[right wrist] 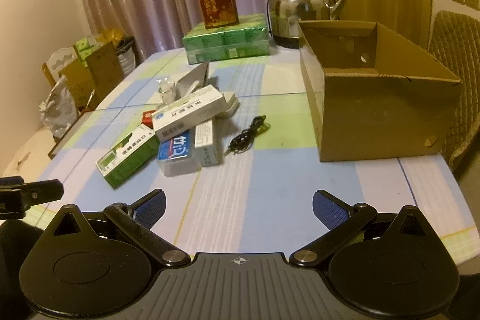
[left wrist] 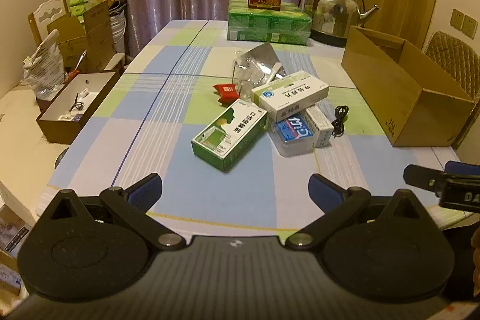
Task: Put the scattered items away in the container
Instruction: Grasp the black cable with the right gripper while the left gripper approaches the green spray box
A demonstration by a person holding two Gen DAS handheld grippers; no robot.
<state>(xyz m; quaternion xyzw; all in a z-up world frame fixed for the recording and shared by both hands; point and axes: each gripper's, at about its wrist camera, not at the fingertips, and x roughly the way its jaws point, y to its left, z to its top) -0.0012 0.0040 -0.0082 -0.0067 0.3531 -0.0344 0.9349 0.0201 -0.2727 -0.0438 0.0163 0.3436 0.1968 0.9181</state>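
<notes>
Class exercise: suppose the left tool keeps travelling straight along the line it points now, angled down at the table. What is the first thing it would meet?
Most likely the bare tablecloth between the open left tool and the green medicine box. That box is the nearest item on that line, but depth is hard to judge here.

Worktop (left wrist: 186, 200) carries a loose pile mid-way: medicine box (left wrist: 229, 134) nearest and left, second box (left wrist: 289, 95) lying across the plastic case (left wrist: 295, 134) behind it, snack packet (left wrist: 227, 92) left of that, foil bag (left wrist: 255, 65) at the pile's far side. Cable (right wrist: 247, 134) lies right of the pile, between it and the cardboard box (right wrist: 375, 116) at the right edge. Far end: tea canister (right wrist: 216, 5) on the stacked packs (right wrist: 226, 44), kettle (right wrist: 300, 11) to their right, behind the cardboard box.
</notes>
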